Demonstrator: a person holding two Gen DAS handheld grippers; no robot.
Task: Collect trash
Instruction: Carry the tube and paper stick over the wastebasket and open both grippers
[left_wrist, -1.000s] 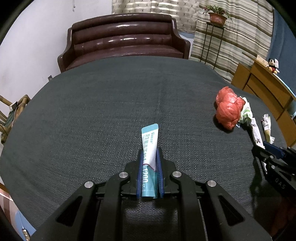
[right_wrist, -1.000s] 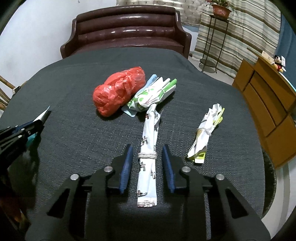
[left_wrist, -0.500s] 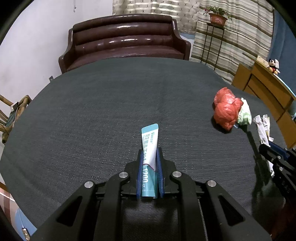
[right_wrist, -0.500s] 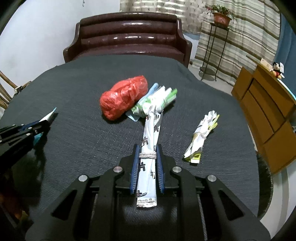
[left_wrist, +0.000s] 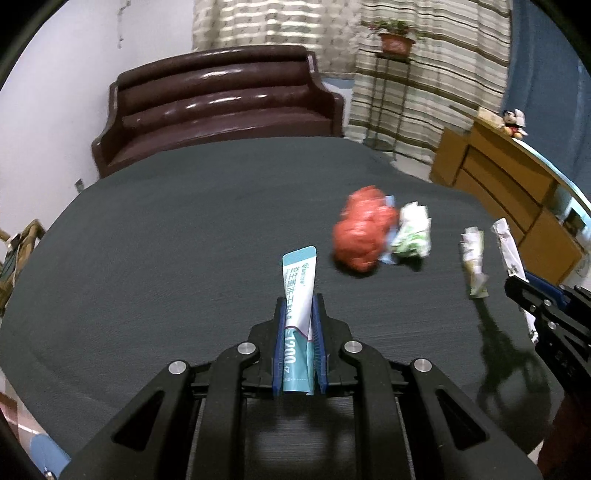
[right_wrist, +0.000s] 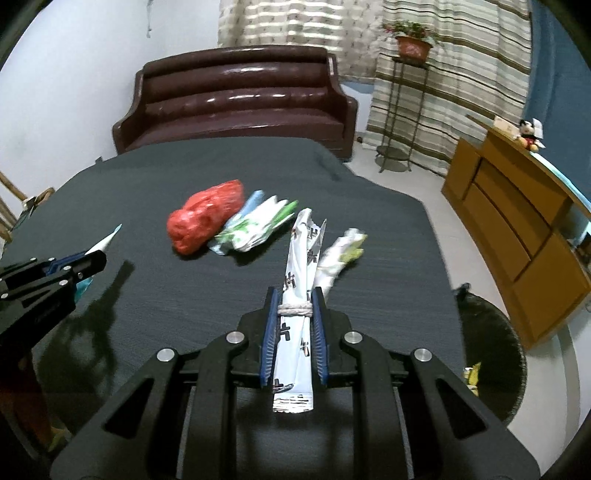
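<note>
I am holding 2 pieces of trash at once. My left gripper (left_wrist: 299, 314) is clamping a flat teal-and-white printed sachet (left_wrist: 298, 280), whose long axis is running straight out along the fingers with its far end sticking up past the tips. My right gripper (right_wrist: 294, 314) is squeezing a long white paper wrapper tied with a pale string (right_wrist: 301, 280), also lying lengthwise between the pads, with its printed tail hanging out behind them. I am reading both pieces as lifted clear of the dark grey woven table cover (right_wrist: 369, 236), though the wrist views are not making that certain. 3 items are waiting on the cloth: a crumpled red plastic bag (right_wrist: 205, 221), a crumpled green-and-white wrapper (right_wrist: 255, 229) touching it, and a twisted white-and-yellow wrapper (right_wrist: 338, 254) just beyond my right fingertips. What I am steering by is the round black mesh bin (right_wrist: 491, 350), sitting low off the table's right edge, plainly nearer my right gripper. I judge the right load should go there first, with the left following across the table.
</note>
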